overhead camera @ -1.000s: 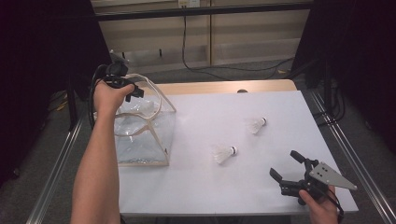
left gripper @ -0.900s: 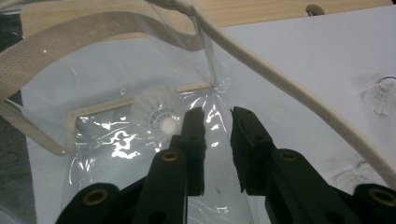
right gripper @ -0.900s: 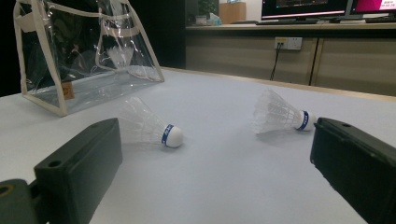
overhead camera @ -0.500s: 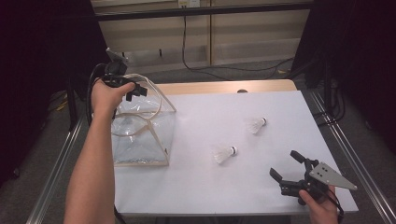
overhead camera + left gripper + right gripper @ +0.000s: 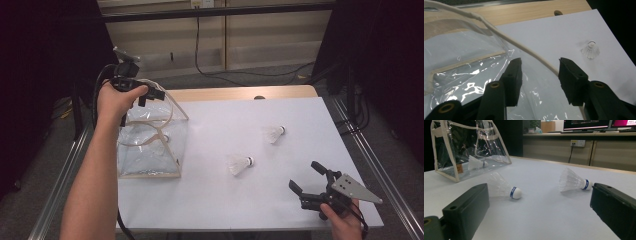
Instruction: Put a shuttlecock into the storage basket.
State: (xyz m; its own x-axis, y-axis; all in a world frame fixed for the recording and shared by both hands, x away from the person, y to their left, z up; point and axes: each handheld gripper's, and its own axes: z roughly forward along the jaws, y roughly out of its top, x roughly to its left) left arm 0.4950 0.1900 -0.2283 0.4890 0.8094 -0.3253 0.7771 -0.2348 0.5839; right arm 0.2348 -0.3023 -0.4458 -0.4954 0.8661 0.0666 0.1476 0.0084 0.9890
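The clear bag (image 5: pixel 150 145) stands at the left of the white surface (image 5: pixel 240 210) with one shuttlecock (image 5: pixel 476 163) inside and two more, the nearer shuttlecock (image 5: pixel 239 164) and the far shuttlecock (image 5: pixel 274 134), lying well apart outside. The left gripper (image 5: pixel 540 72), jaws just opening and half-wide astride the bag's cord handle (image 5: pixel 524 47) without pressing it, should clear that cord fully before lifting away; the right gripper (image 5: pixel 306 181) waits wide and empty. A blue cork band carries writing too small to read.

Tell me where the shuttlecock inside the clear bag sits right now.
In the right gripper view the shuttlecock lies on the floor of the clear bag at upper left; in the high view the bag stands at the table's left edge, under the left gripper.
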